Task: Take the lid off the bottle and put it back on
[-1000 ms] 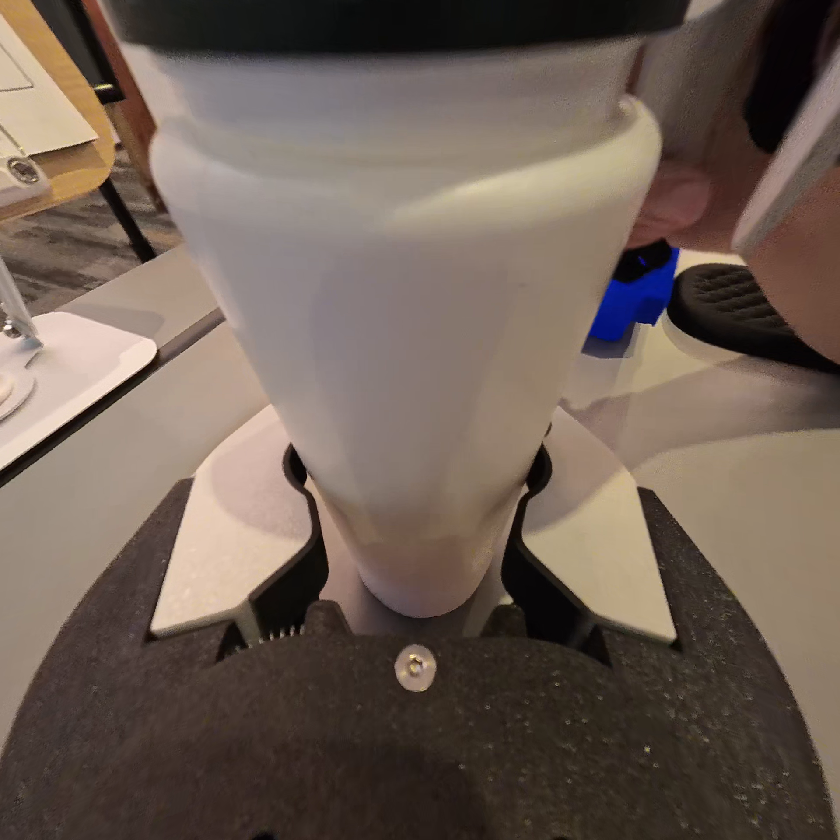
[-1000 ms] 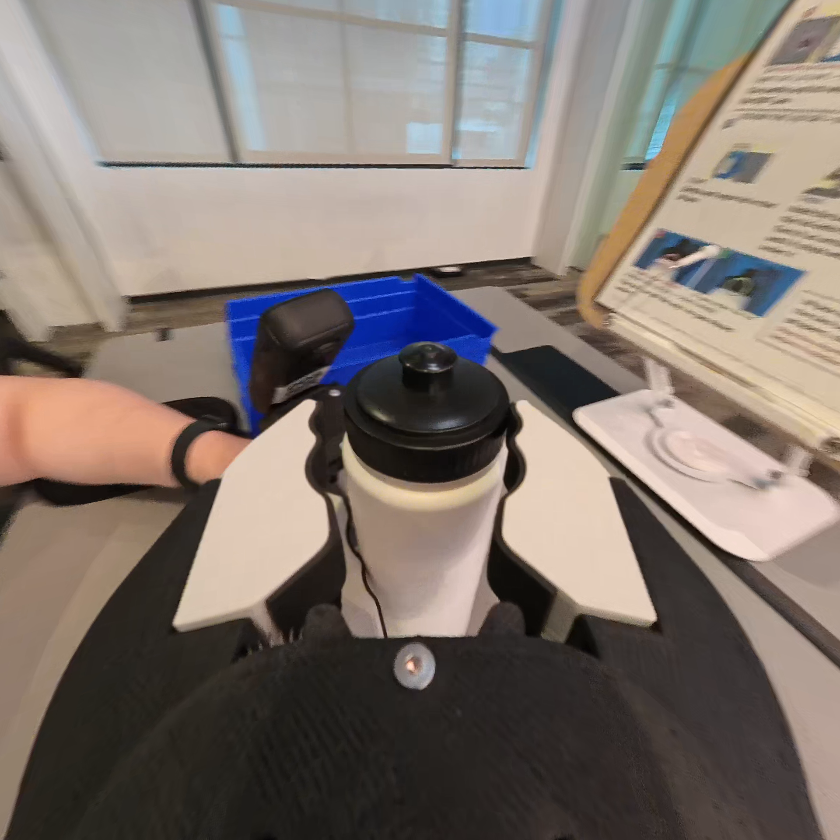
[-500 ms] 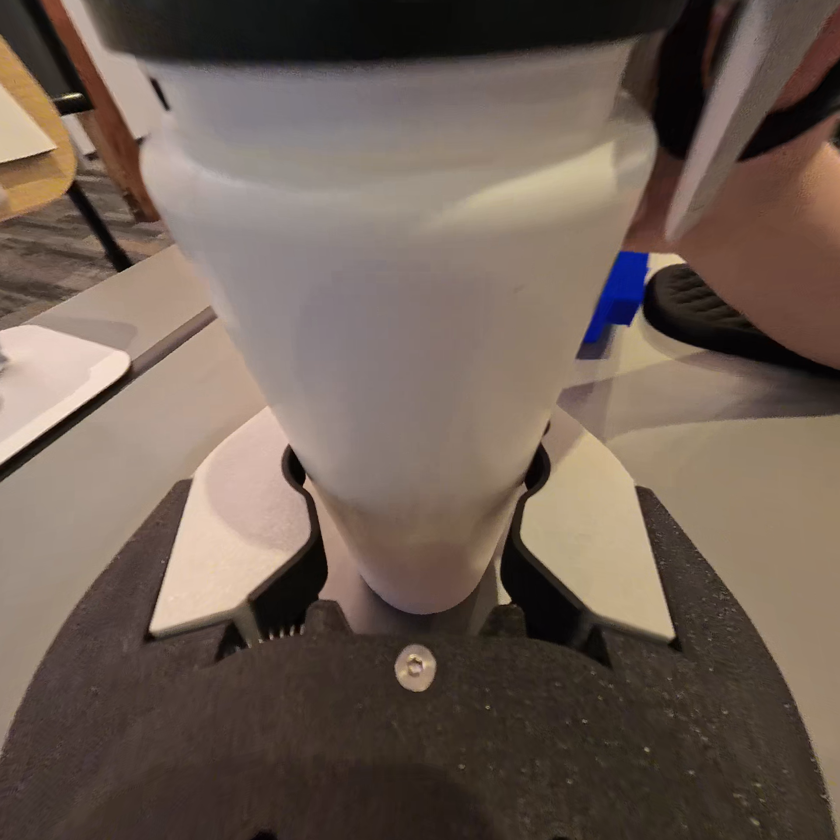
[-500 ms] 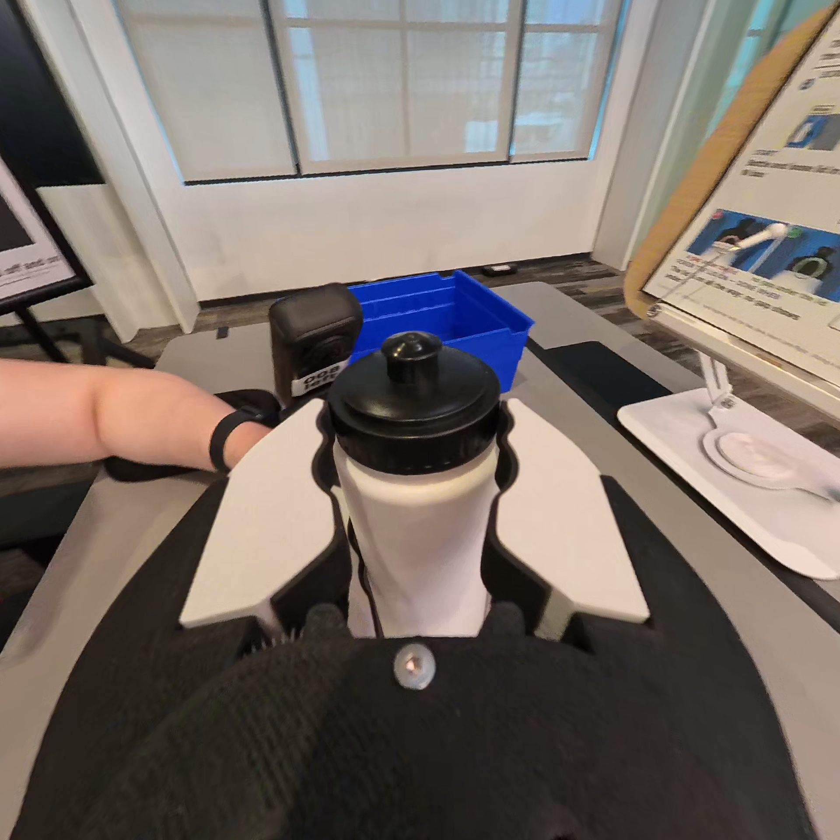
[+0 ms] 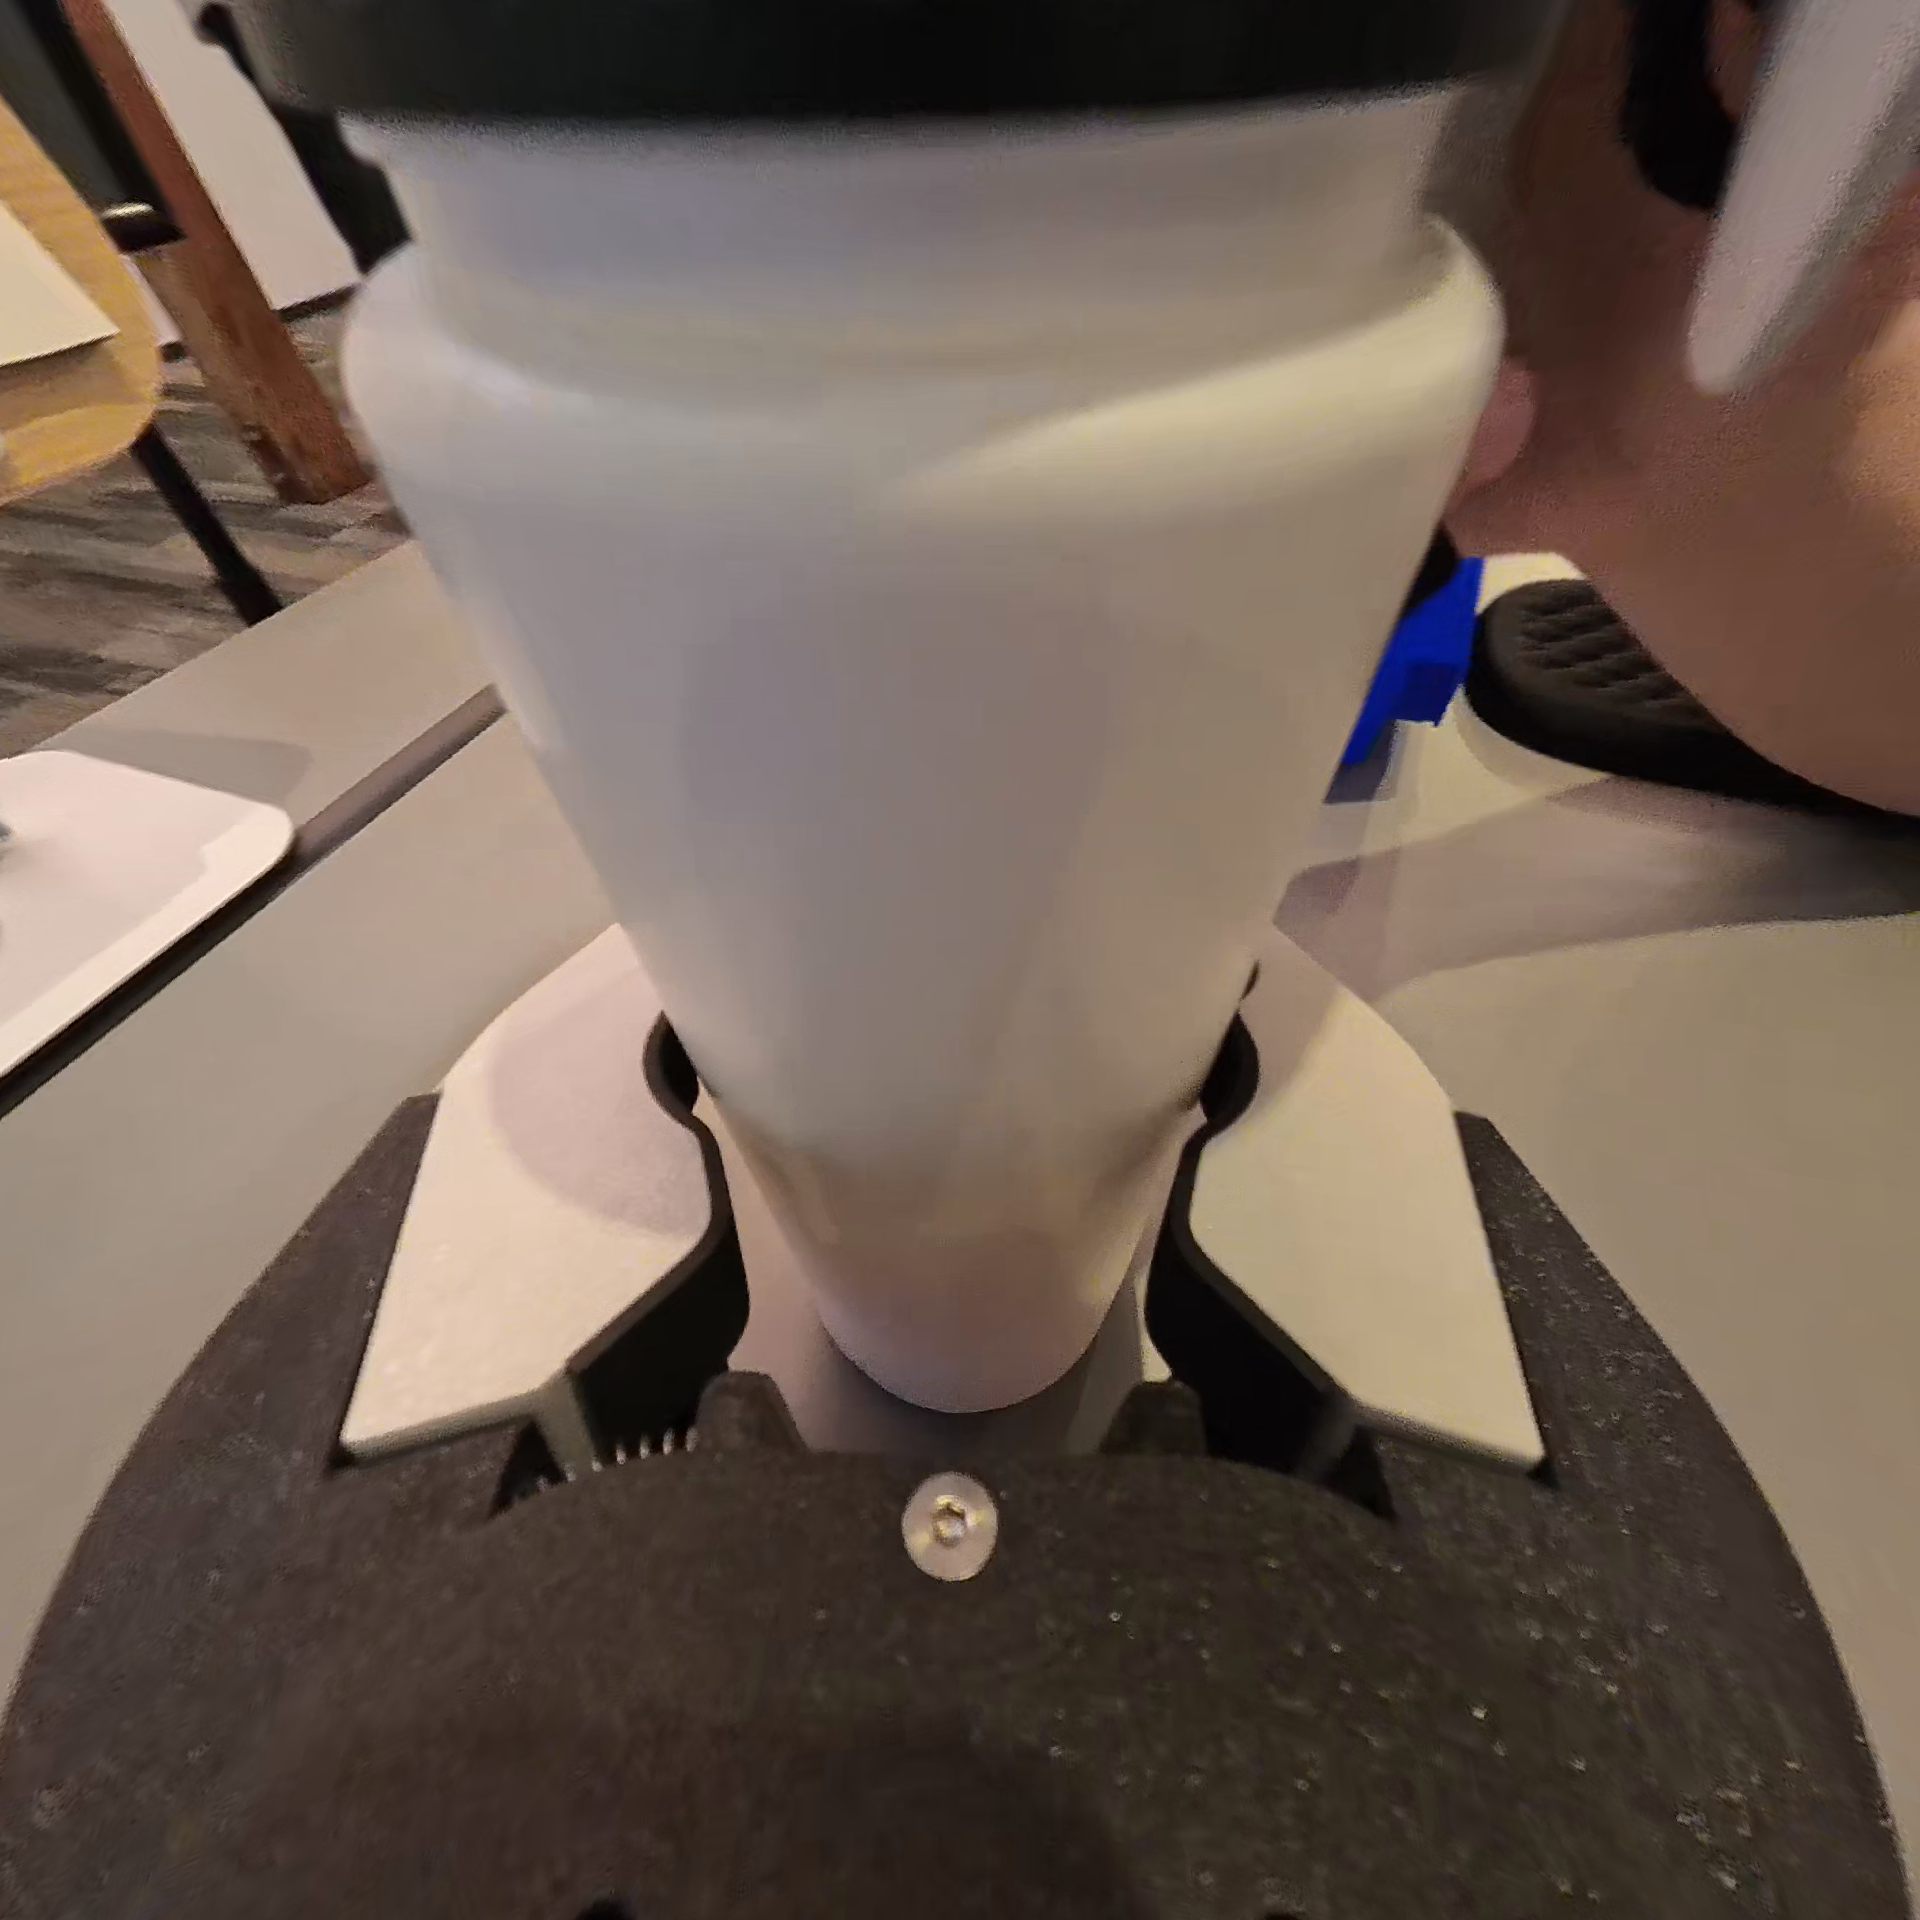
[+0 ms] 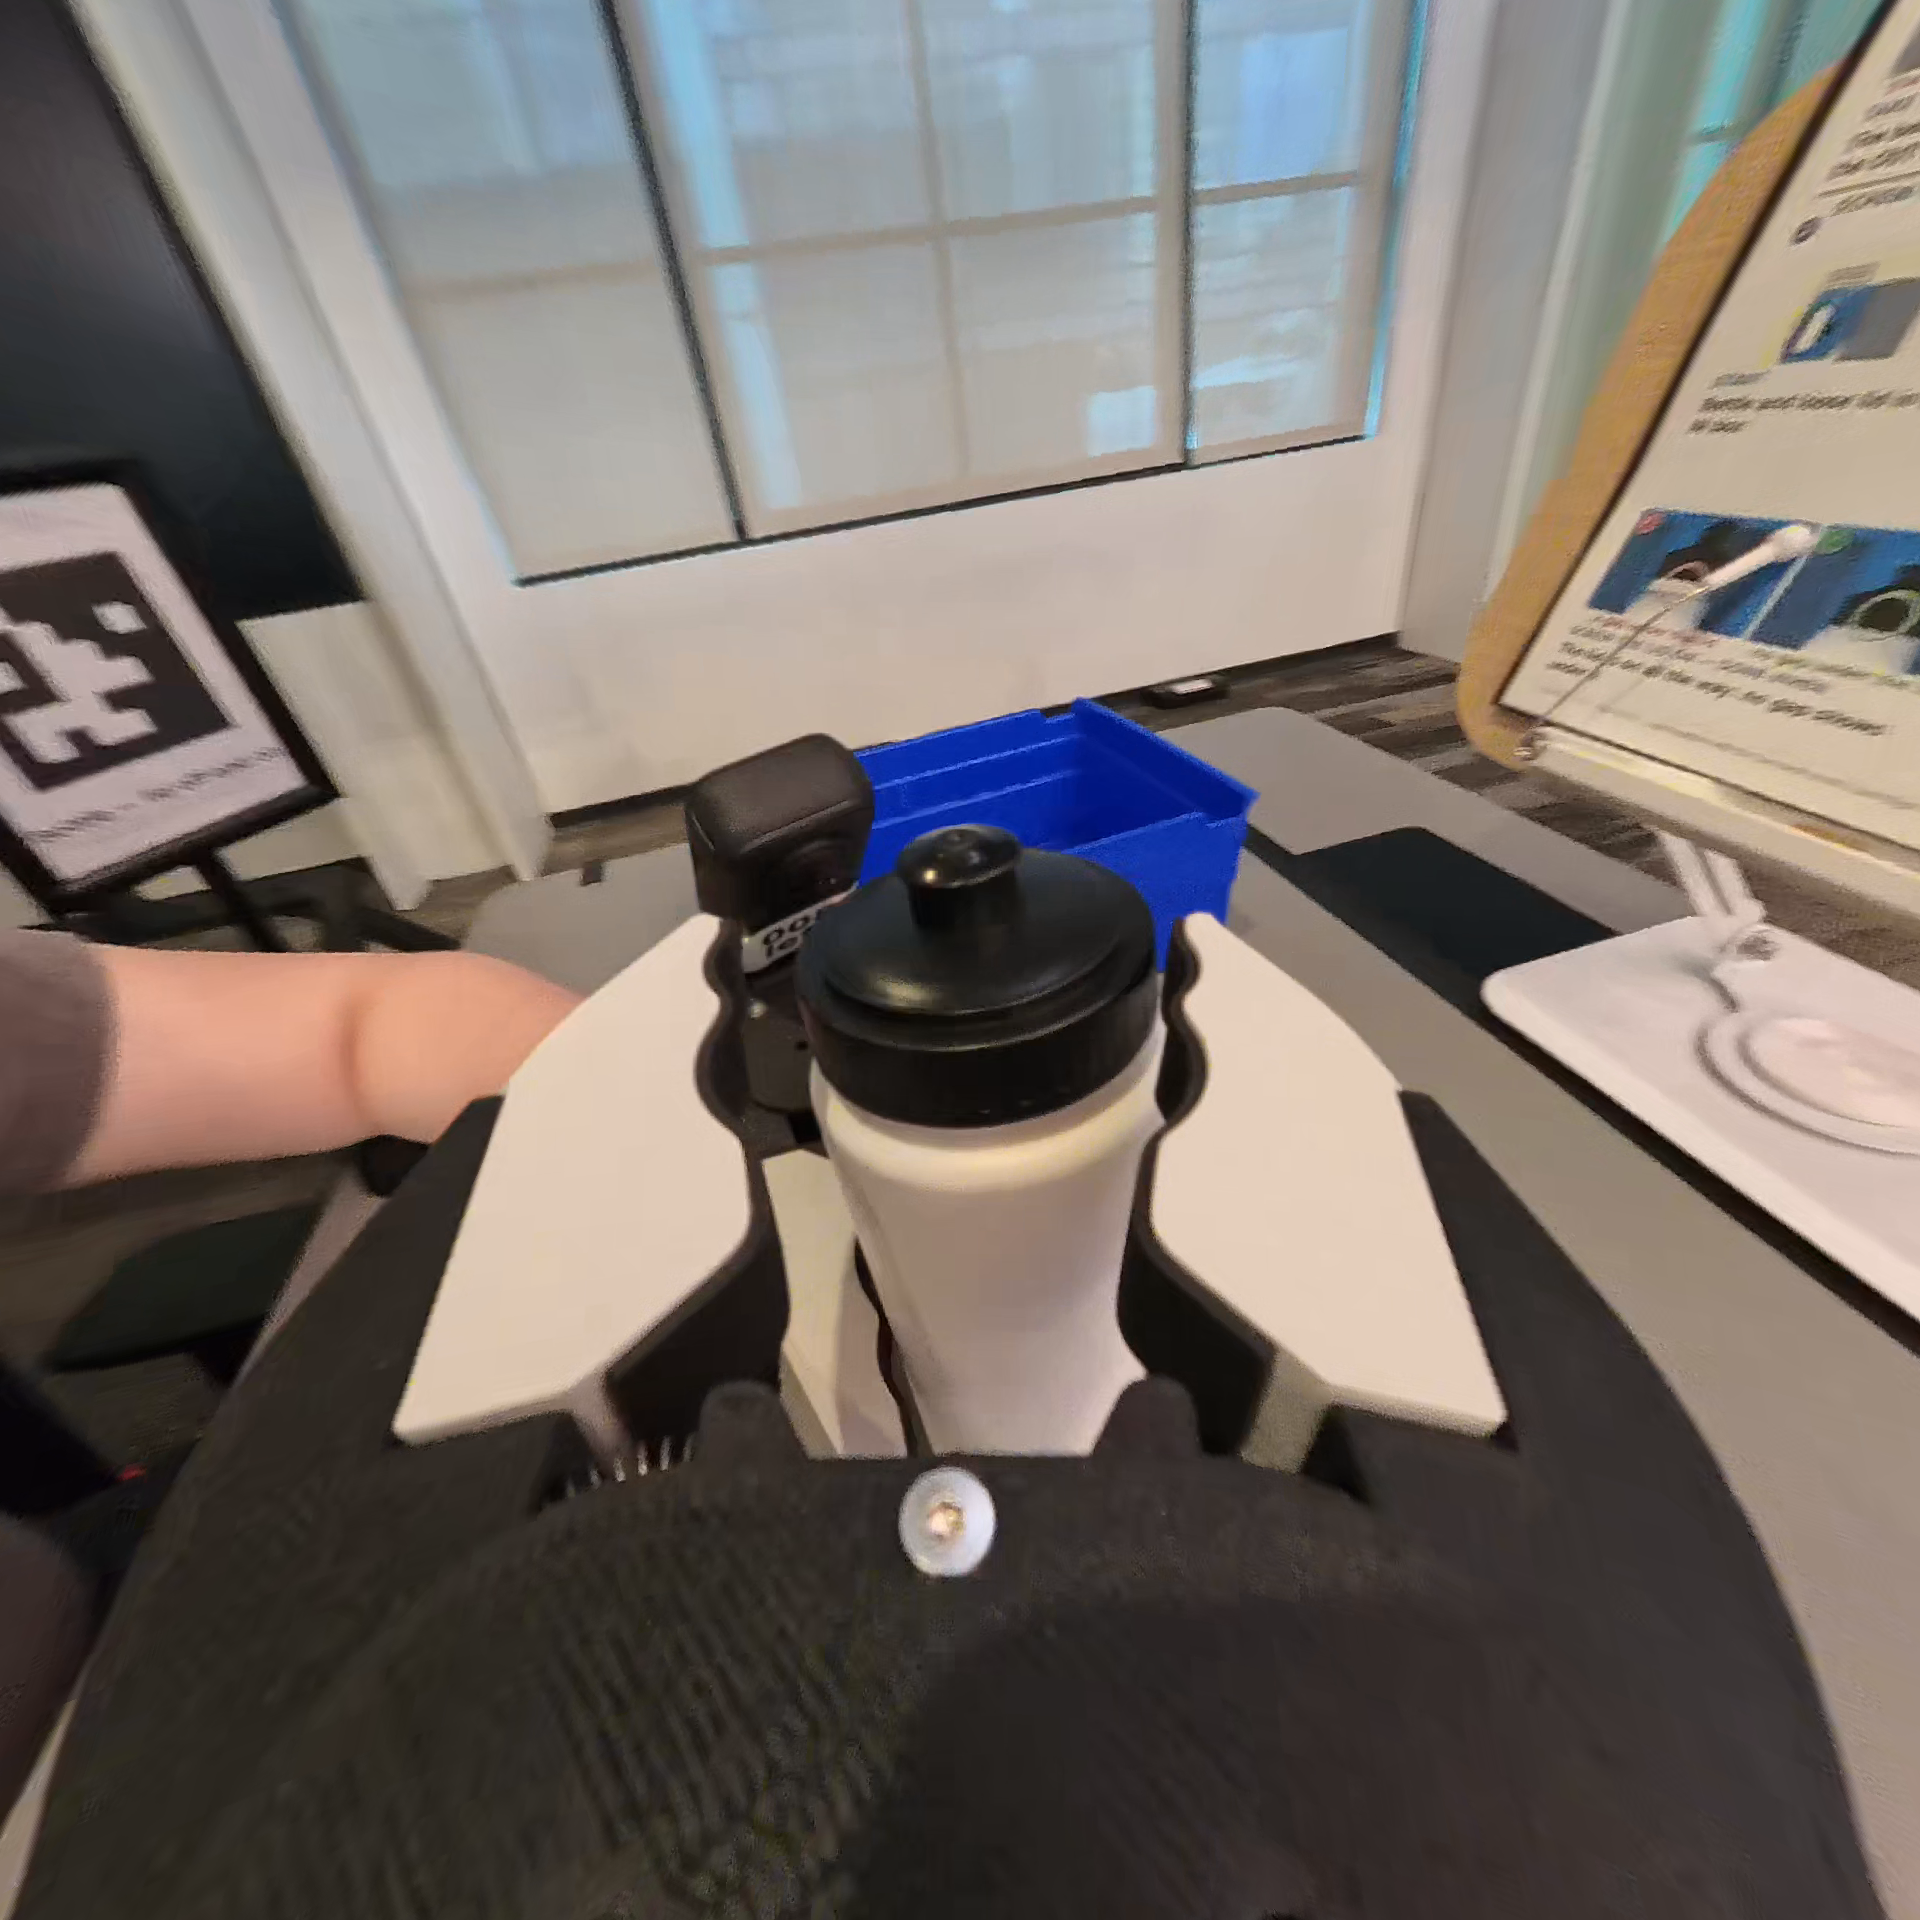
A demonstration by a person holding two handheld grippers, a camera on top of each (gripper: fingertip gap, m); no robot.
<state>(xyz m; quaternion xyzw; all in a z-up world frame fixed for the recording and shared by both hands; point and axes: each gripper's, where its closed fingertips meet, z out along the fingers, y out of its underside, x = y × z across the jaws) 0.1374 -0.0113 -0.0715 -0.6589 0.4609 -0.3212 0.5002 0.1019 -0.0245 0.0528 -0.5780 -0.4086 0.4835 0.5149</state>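
In the right wrist view, starting at the left edge, a bare forearm (image 6: 312, 1049) is being stretched in over the grey worktop (image 6: 1403, 790), and a small black action camera (image 6: 779, 821) is being carried on the left gripper just behind the bottle. Bang in the middle, the white plastic squeeze bottle (image 6: 987, 1247) is being kept upright, with its black screw-on lid with a pull spout (image 6: 977, 977) seated on top. The right gripper (image 6: 951, 1049) is being held around the lid, but there's a gap on both sides, so it's not being clamped. A blue plastic bin (image 6: 1081, 800) is being kept toward the far edge, and a white stand base (image 6: 1662, 1049) near the right edge.

In the left wrist view, the bottle's lower body (image 5: 935, 727) is being squeezed between the pads of the left gripper (image 5: 951, 1101), closed snug on both sides.
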